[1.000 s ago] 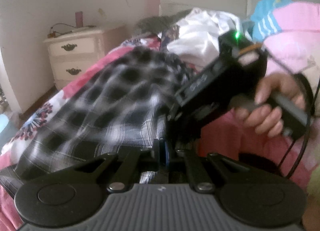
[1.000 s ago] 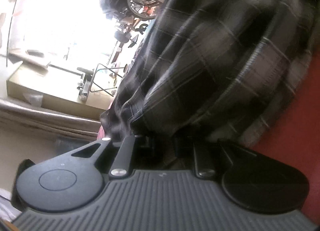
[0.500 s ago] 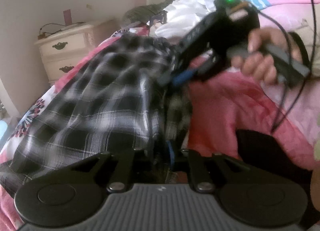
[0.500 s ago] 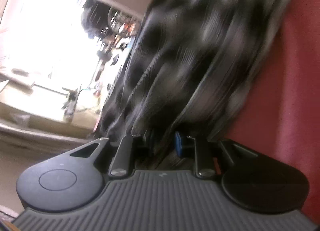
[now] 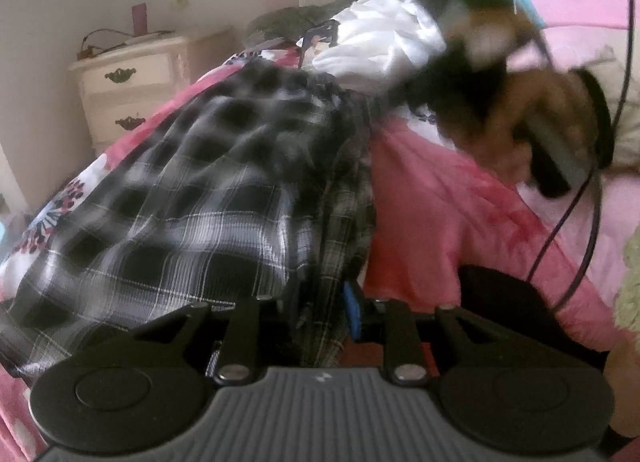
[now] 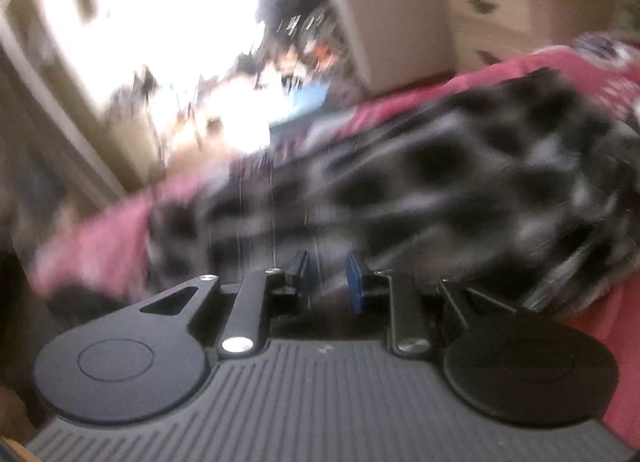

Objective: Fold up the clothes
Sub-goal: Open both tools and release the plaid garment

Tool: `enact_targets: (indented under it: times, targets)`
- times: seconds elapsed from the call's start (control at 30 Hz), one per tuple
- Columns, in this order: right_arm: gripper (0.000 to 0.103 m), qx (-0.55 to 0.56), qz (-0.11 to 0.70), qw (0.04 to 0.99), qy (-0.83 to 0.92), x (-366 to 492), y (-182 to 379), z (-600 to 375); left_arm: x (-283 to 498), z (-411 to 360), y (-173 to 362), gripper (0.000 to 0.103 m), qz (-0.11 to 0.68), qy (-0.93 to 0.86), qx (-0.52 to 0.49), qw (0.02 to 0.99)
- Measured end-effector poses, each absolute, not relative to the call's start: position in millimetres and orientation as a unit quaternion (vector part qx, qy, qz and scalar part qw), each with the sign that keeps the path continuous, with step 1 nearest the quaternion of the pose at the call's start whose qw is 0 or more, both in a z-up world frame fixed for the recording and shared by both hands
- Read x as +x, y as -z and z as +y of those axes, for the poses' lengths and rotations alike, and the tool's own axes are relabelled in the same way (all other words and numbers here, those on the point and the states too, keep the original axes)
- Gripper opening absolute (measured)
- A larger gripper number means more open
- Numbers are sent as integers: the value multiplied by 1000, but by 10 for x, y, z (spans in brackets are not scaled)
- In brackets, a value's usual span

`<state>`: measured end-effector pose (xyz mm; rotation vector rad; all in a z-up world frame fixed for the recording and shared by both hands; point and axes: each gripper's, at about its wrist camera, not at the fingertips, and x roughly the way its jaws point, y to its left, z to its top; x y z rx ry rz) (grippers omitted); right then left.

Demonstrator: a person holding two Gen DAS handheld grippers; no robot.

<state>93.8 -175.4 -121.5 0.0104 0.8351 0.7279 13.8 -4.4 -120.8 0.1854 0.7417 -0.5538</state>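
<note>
A black-and-white plaid shirt (image 5: 192, 190) lies spread along the pink bed, its long edge bunched into a ridge toward me. My left gripper (image 5: 320, 310) is shut on that edge at the near end. In the left wrist view a hand (image 5: 520, 130) holds the right gripper, blurred, just beyond the shirt's far end. The right wrist view is blurred by motion. It shows my right gripper (image 6: 329, 286) open, its blue pads (image 6: 354, 290) apart with nothing between them. The plaid shirt (image 6: 460, 190) lies ahead and to its right.
A cream nightstand (image 5: 132, 82) stands by the wall at left. A pile of white clothes (image 5: 380, 38) sits past the shirt, with pink bedding (image 5: 580, 10) at right. A black cable (image 5: 576, 202) hangs over the pink bedspread (image 5: 440, 202).
The right gripper has let go of the shirt and swung up and away to the far right. The shirt's far end has dropped onto the bed. The left gripper kept its hold.
</note>
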Motion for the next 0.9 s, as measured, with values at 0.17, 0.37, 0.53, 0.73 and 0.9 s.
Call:
enact_targets:
  times: [0.17, 0.37, 0.53, 0.73, 0.9]
  targets:
    - [18, -113, 415, 843, -324, 738, 1383, -1779, 126, 18, 1138, 24, 357, 270, 66, 892]
    - [19, -105, 382, 853, -338, 757, 1052, -1711, 1, 138, 983, 24, 351, 279, 40, 893]
    - [19, -100, 370, 848, -366, 709, 1057, -1589, -196, 261, 903, 31, 359, 280, 32, 890]
    - [20, -159, 411, 825, -353, 594, 1347, -1581, -413, 490, 865, 32, 360, 245, 9, 900]
    - [20, -140, 405, 823, -373, 580, 1208, -1473, -416, 597, 831, 32, 352, 217, -2, 911]
